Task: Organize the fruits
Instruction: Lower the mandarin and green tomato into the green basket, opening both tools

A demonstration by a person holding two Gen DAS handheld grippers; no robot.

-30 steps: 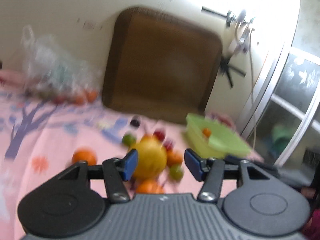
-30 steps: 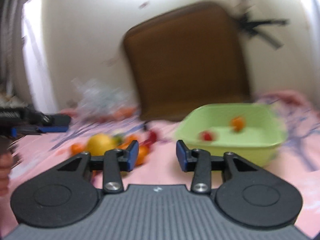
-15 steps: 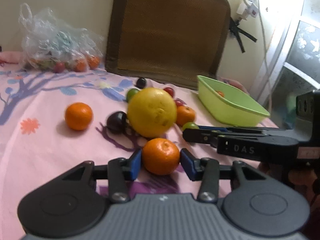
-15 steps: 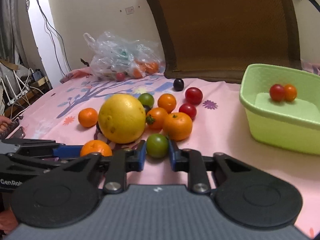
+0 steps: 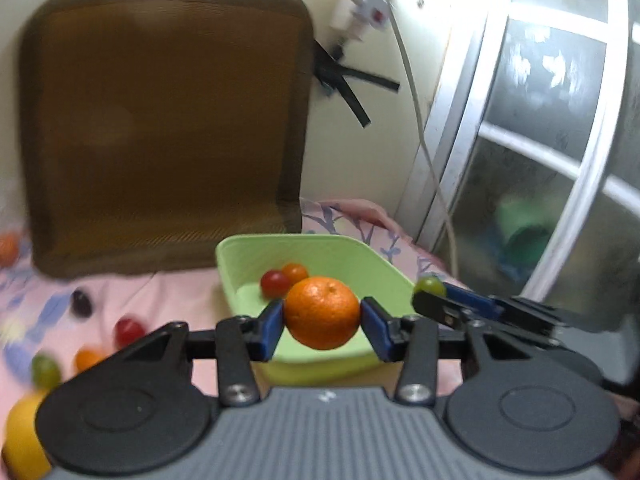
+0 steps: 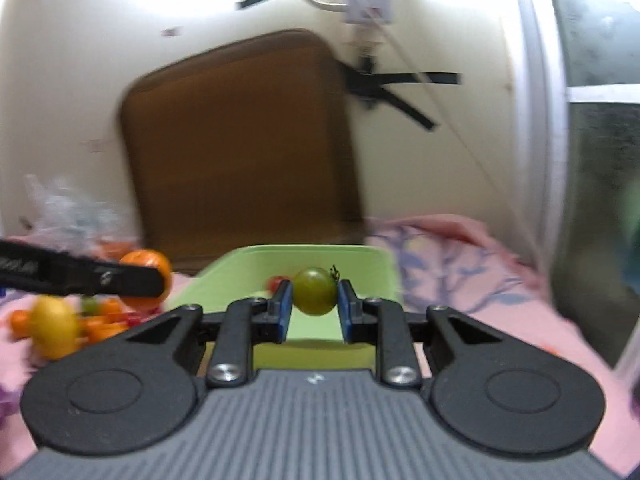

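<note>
My left gripper (image 5: 322, 326) is shut on an orange mandarin (image 5: 322, 312) and holds it in the air in front of the green tub (image 5: 320, 254). A red tomato (image 5: 274, 282) and a small orange fruit (image 5: 295, 272) lie in the tub. My right gripper (image 6: 314, 306) is shut on a green tomato (image 6: 315, 291) and holds it over the near rim of the green tub (image 6: 360, 258). The right gripper with its green tomato (image 5: 430, 286) shows at the right of the left wrist view. The left gripper's mandarin (image 6: 146, 280) shows at the left of the right wrist view.
Loose fruit lies on the pink patterned cloth (image 5: 168, 292) at the left: a large yellow fruit (image 6: 54, 326), a red tomato (image 5: 129, 330), a dark plum (image 5: 82, 302). A brown cushion (image 5: 160, 120) leans on the wall behind. A window frame (image 5: 520, 140) stands at the right.
Both grippers closed on their fruit, lifted it off the cloth and swung right toward the green tub. The fruit pile now sits at the far left.
</note>
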